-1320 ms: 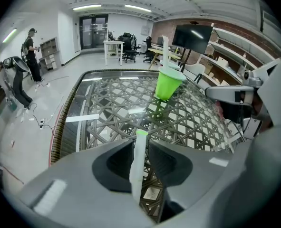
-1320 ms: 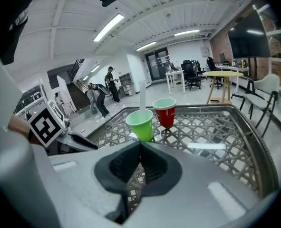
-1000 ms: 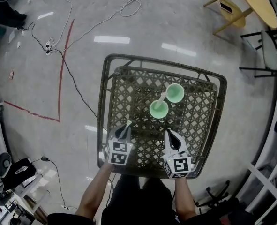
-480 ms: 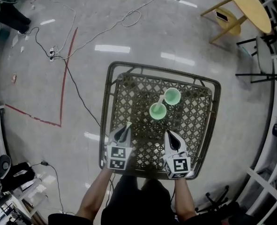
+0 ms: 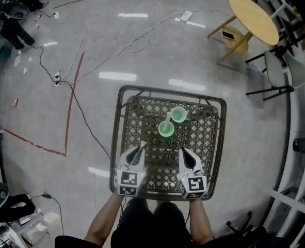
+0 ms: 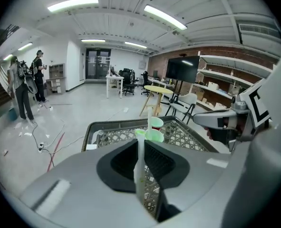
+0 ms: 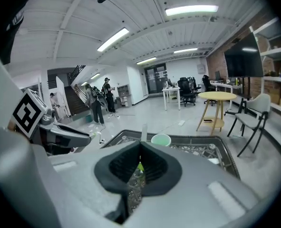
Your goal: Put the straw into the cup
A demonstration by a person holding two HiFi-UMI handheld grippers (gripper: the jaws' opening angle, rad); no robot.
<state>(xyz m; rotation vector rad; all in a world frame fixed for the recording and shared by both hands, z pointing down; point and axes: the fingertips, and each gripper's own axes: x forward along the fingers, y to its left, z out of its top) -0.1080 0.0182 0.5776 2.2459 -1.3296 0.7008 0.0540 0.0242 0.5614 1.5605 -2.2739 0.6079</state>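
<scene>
**Left gripper holding a straw, right gripper closed and empty, above a wicker table with two cups**

Head view, clock directions taken from the centre of the brown woven-wicker square table [image 5: 144,115]. On the grey floor at about 10 o'clock lie loose white and black cables [image 5: 80,56] and a strip of red tape [image 5: 69,102].

The left gripper [image 5: 138,152] hangs over the table's near edge at about 7 o'clock. Its jaws pinch a pale, translucent plastic straw [image 6: 140,167]. In the left gripper view the straw stands upright between the black pads, its upper end reaching past the jaw tips.

Just past the table's centre, toward 12 o'clock, stands the nearer pale green round cup [image 5: 166,129]. A second white straw [image 6: 149,115] rises from it. The farther pale green round cup [image 5: 178,114] stands just beside it at about 1 o'clock. The held straw is well apart from both cups.

The right gripper [image 5: 185,154] hangs over the near edge at about 5 o'clock, level with the left one. Its jaws are pressed together with nothing held between them. Through the slit in the right gripper view only a sliver of green and the lattice shows.

Far off at 1 o'clock stand a round yellow wooden side table [image 5: 254,18] and a grey folding chair [image 5: 276,71].
</scene>
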